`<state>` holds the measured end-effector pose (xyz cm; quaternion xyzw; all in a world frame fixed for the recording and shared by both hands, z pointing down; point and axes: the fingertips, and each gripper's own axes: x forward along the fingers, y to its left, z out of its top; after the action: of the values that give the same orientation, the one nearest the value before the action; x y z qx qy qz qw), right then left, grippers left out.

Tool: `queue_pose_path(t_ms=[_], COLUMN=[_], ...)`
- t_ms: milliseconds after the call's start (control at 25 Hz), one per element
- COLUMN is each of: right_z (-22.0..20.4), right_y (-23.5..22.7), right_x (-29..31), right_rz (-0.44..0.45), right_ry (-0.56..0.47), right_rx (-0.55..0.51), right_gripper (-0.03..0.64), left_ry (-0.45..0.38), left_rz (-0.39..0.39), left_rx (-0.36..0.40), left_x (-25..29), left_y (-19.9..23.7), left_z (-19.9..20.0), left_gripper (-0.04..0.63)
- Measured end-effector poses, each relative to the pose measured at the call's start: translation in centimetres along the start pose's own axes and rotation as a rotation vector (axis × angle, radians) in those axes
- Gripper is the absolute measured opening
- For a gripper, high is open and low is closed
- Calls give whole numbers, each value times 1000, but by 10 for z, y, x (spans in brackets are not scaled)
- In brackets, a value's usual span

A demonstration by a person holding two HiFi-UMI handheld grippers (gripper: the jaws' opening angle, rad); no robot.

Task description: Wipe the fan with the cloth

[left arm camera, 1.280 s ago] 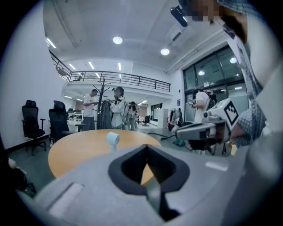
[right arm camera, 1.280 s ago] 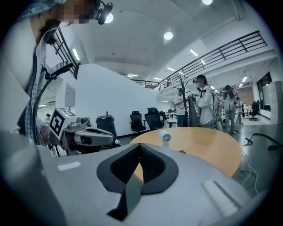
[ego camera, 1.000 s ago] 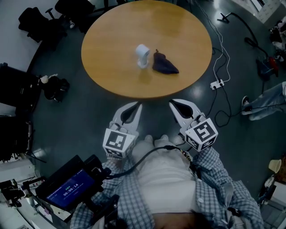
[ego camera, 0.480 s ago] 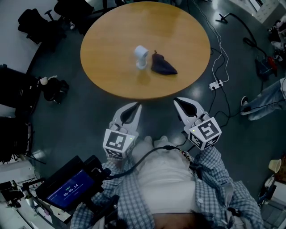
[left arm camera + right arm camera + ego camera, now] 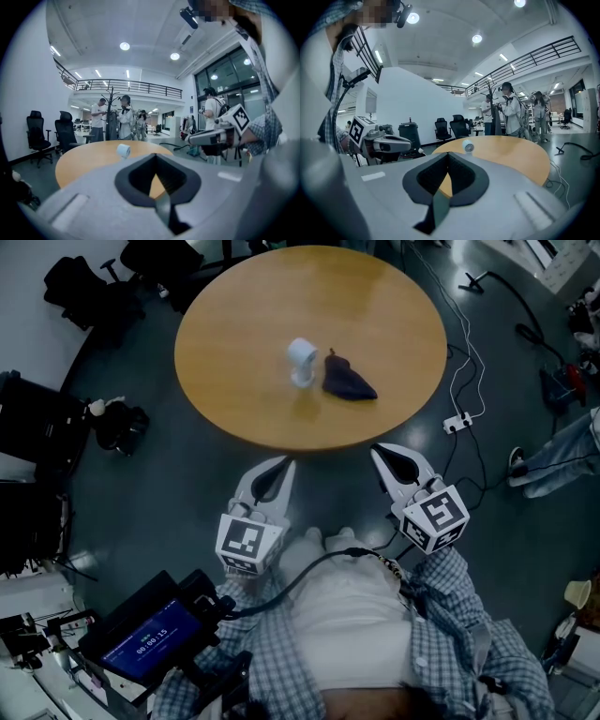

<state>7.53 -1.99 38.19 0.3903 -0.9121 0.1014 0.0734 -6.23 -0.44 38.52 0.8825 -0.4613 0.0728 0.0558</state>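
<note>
The round wooden table [image 5: 234, 381] lay just ahead of the left gripper [image 5: 285, 463] and right gripper [image 5: 380, 452], both with jaws together and empty, with the white fan [image 5: 302, 360] well beyond them and the dark cloth [image 5: 348, 381] just beside it on the right gripper's side.

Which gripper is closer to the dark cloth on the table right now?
Right. The right gripper hangs off the table's near edge, slightly right of the cloth; the left gripper hangs off that edge too, farther left.
</note>
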Motion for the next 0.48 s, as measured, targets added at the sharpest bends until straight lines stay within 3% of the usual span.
queue_pose_path(t_ms=[480], right_z=[0], right_y=[2], right_x=[3], right_rz=[29], right_ry=[4], right_rx=[-3], right_gripper=[3], left_ry=[8], left_rz=[9], left_rx=[7], left_x=[0], left_y=[-1], left_z=[1], left_gripper=[0])
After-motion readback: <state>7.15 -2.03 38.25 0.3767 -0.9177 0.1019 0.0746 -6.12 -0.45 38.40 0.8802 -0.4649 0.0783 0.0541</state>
